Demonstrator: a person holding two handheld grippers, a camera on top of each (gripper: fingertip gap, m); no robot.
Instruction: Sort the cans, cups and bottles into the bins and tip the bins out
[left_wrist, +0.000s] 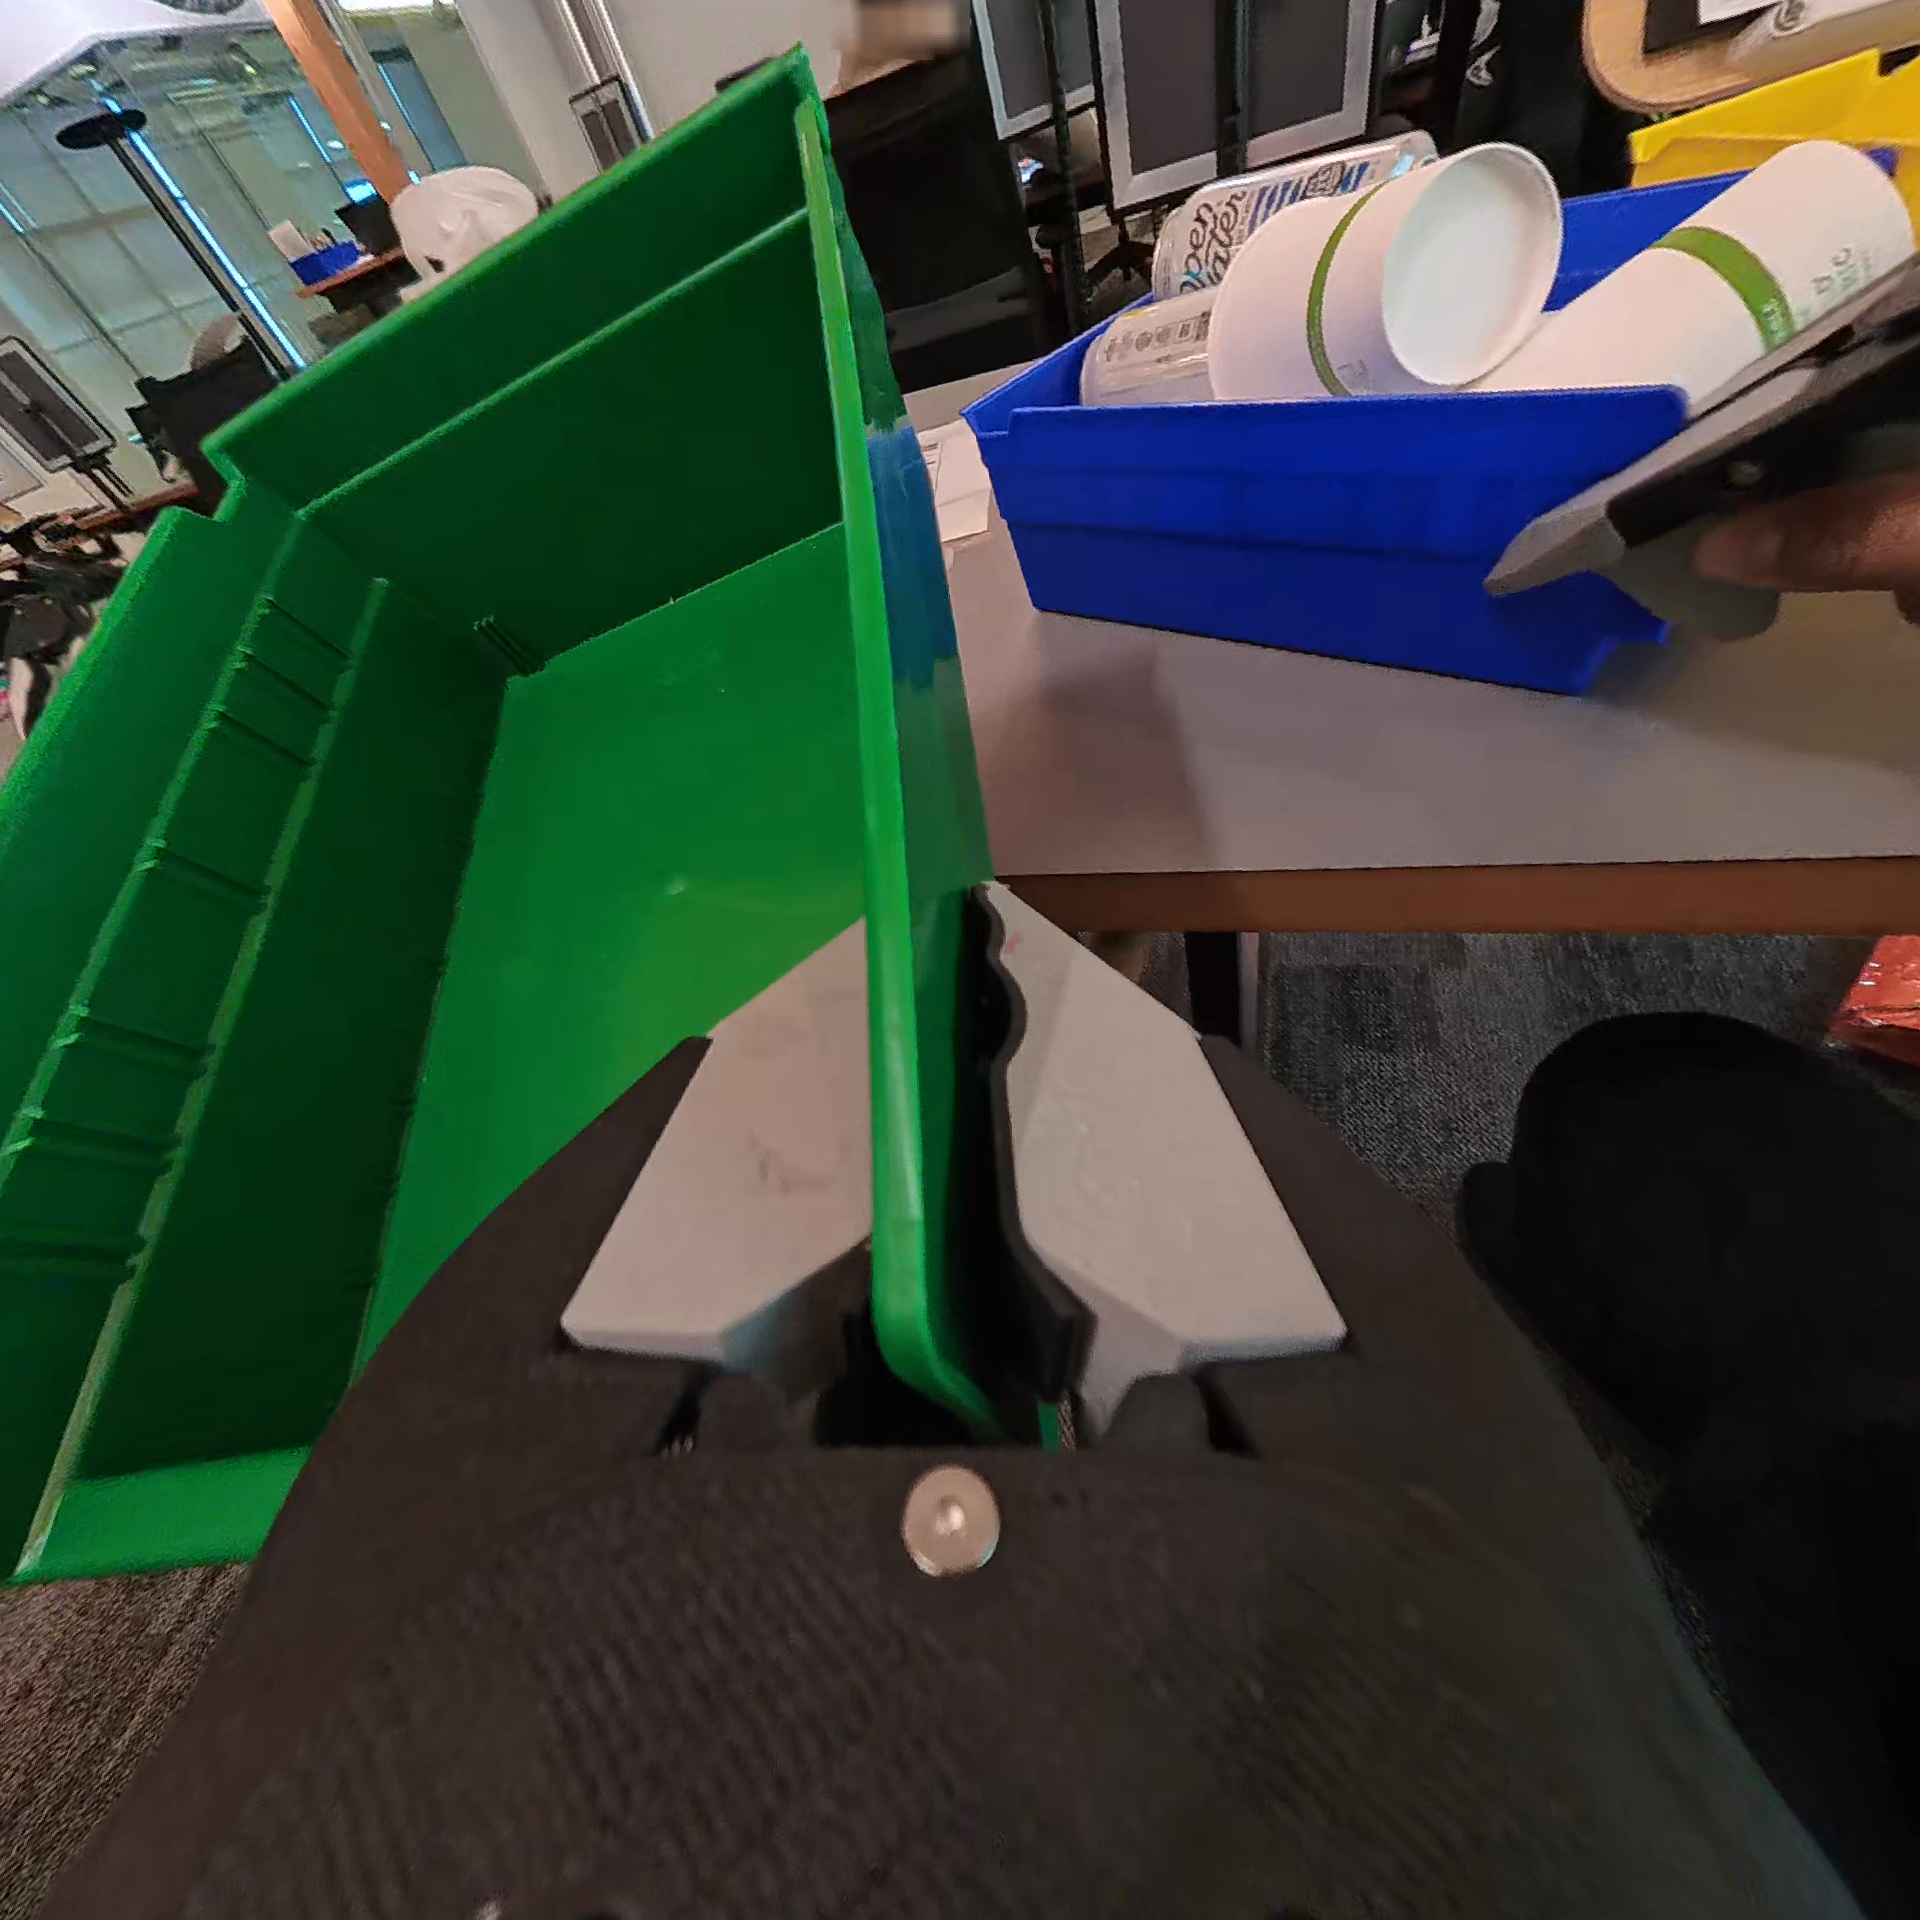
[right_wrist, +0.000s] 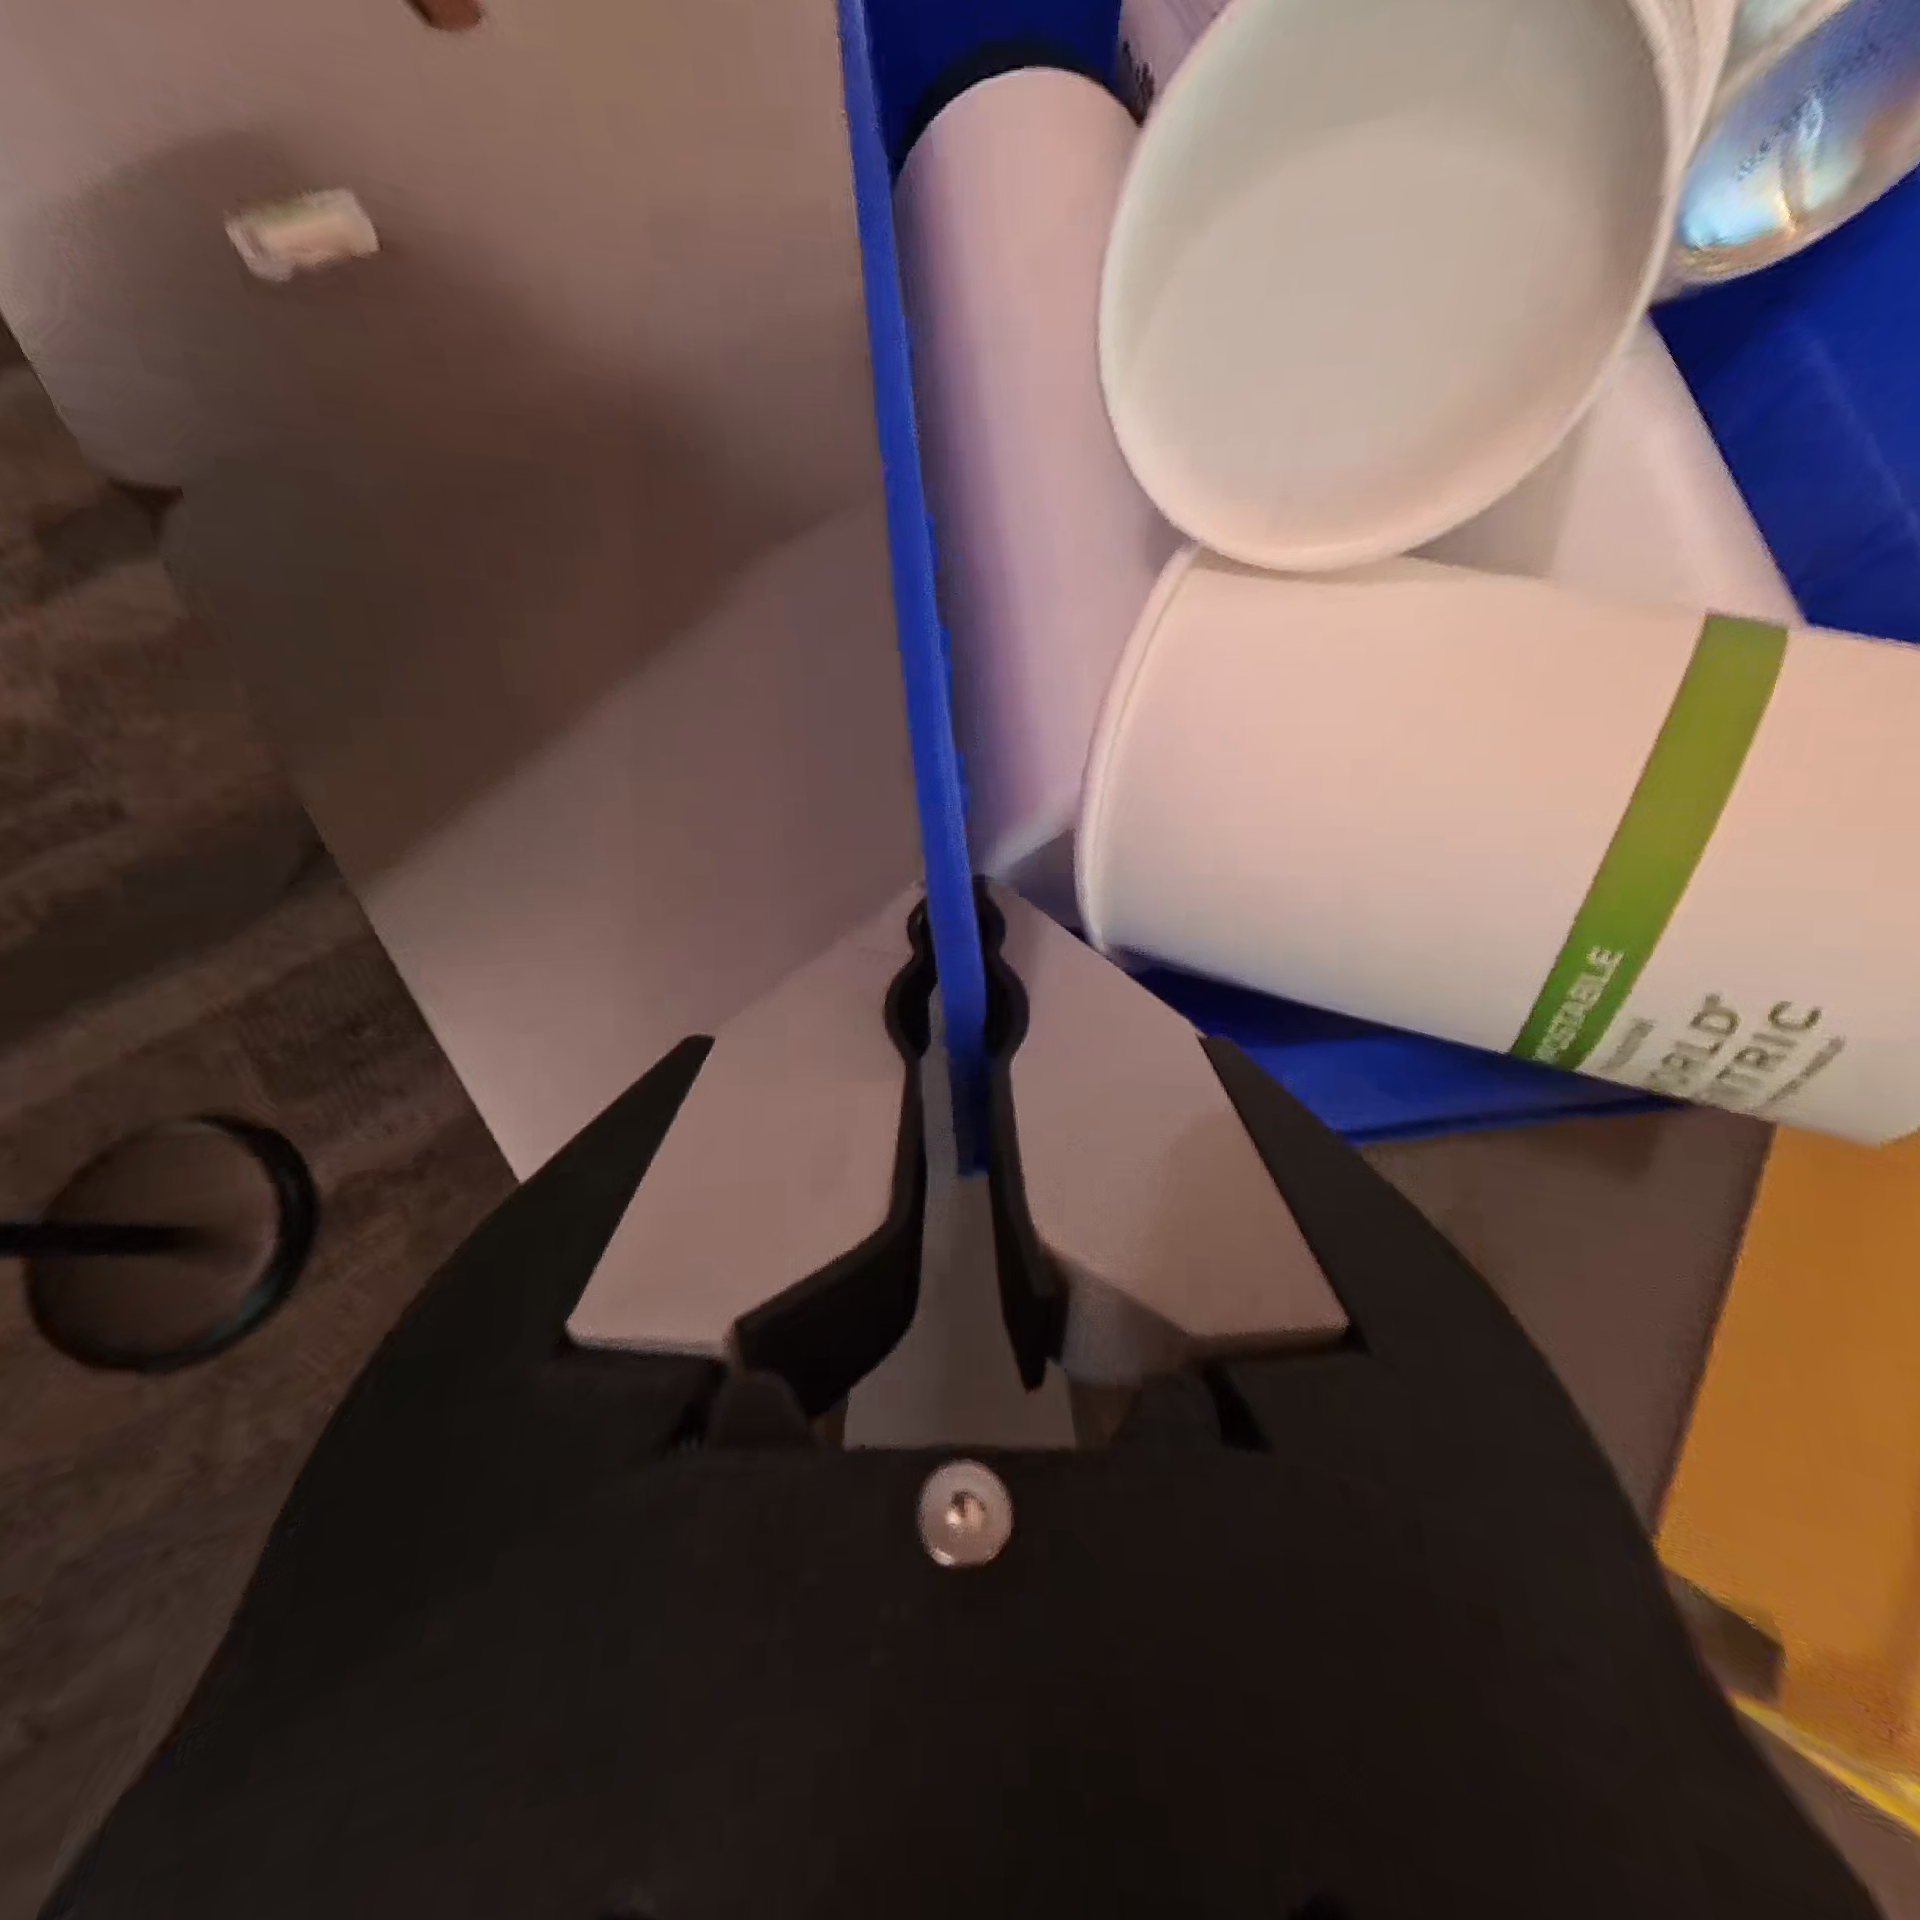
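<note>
The left gripper (left_wrist: 940, 1039) was clamped on the side wall of the green bin (left_wrist: 582, 748), its grey fingers (left_wrist: 769, 1174) pressed to either face of the thin rim with no gap showing. The green bin hung off the bench (left_wrist: 1455, 769), past its front edge and over the carpet (left_wrist: 1455, 997), tilted so that its open inside faced the left wrist camera; nothing lay in it

The right gripper (right_wrist: 951, 935) was closed on the wall of the blue bin (right_wrist: 914, 582), the black pads (right_wrist: 1013, 1195) nipping the blue rim between them. From the left wrist view that same right gripper (left_wrist: 1579, 540) reached in at the blue bin's (left_wrist: 1299, 499) end nearest the bench's right side, with a person's hand (left_wrist: 1808, 540) behind it. The blue bin stood on the bench, back from its front edge and well apart from the green bin

Inside the blue bin lay white paper cups with green bands, all on their sides: one cup (left_wrist: 1392, 281) showed its base towards the left wrist camera, another cup (left_wrist: 1714, 270) leaned along the end by the right gripper. In the right wrist view the banded cup (right_wrist: 1455, 831) lay just beside the gripped wall, and the cup showing its base (right_wrist: 1371, 301) rested above it. A can (left_wrist: 1247, 208) lay behind the cups at the far side of the bin. A yellow bin (left_wrist: 1766, 114) stood farther back on the bench
</note>
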